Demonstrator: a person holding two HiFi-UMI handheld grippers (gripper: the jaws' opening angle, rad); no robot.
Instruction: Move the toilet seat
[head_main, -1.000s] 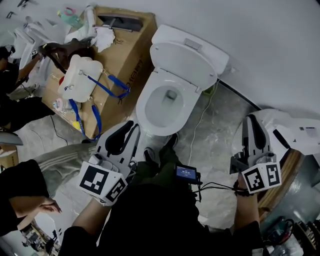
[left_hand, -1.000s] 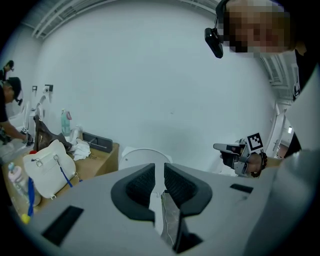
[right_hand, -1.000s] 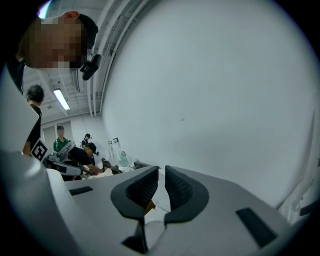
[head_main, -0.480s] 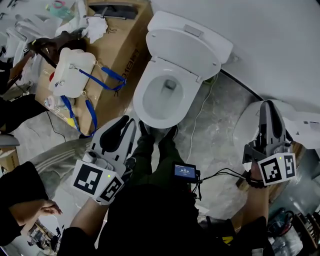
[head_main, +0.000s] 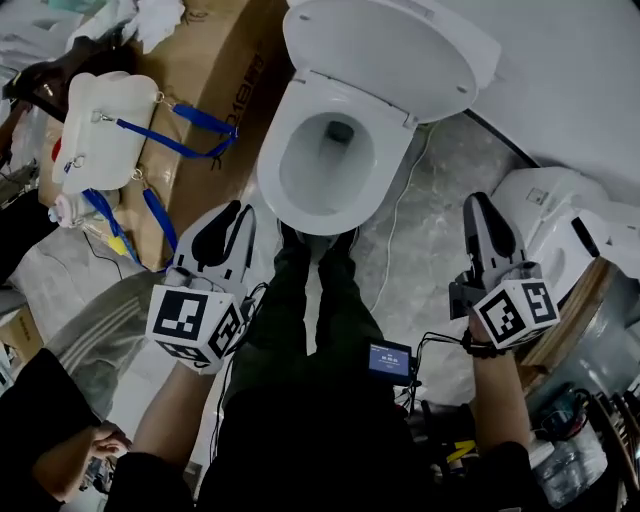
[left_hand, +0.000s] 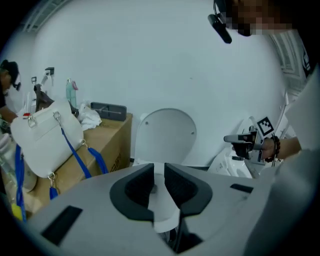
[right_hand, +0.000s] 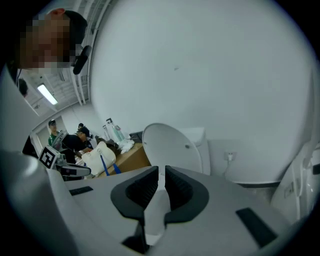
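Observation:
The white toilet stands against the wall with its lid (head_main: 390, 50) raised and leaning back. The white seat ring (head_main: 272, 165) lies round the open bowl. My left gripper (head_main: 235, 212) hovers left of the bowl's front, shut and empty. In the left gripper view it (left_hand: 159, 167) points at the upright lid (left_hand: 165, 135). My right gripper (head_main: 478, 200) hangs to the right of the bowl over the marble floor, shut with nothing in it. In the right gripper view it (right_hand: 161, 172) also faces the lid (right_hand: 172, 145). Neither gripper touches the toilet.
A cardboard box (head_main: 215, 90) with a white bag (head_main: 100, 130) on blue straps stands left of the toilet. Another white fixture (head_main: 560, 210) lies at the right. A thin cable (head_main: 400, 230) runs over the floor. The person's legs (head_main: 320, 300) stand at the bowl's front.
The person has stepped closer, so the toilet sits higher and larger in the head view. The right gripper has moved in towards the bowl. Both grippers stay shut.

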